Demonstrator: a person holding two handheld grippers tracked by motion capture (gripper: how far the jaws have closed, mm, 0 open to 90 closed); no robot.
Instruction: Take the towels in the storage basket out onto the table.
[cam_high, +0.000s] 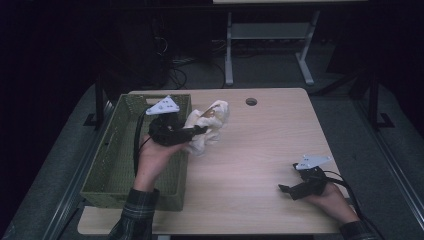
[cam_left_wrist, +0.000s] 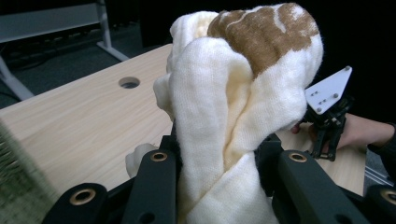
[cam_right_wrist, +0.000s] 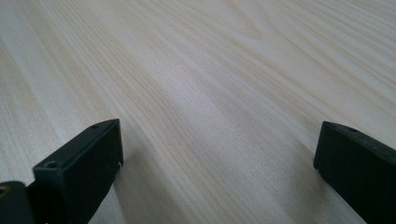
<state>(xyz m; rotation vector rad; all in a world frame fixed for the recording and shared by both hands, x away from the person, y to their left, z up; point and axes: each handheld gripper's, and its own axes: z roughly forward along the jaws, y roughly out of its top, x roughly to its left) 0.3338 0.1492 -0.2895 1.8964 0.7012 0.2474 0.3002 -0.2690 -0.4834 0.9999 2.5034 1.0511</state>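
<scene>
A cream knitted cloth with a brown patch (cam_high: 207, 125) hangs bunched just right of the green basket (cam_high: 115, 165). My left gripper (cam_high: 200, 131) is shut on it, and in the left gripper view the cloth (cam_left_wrist: 233, 107) rises in a thick fold between the two black jaws. My right gripper (cam_high: 286, 189) rests low over the table near the front right, held by a hand. Its jaws stand wide apart in the right gripper view (cam_right_wrist: 219, 163), with bare wood between them. The right gripper (cam_left_wrist: 327, 126) also appears beyond the cloth in the left gripper view.
The olive woven basket stands along the table's left side. A round cable hole (cam_high: 251, 101) sits near the far edge of the light wooden table (cam_high: 260, 150). Beyond the table are desk legs (cam_high: 229, 50) and cables on a dark floor.
</scene>
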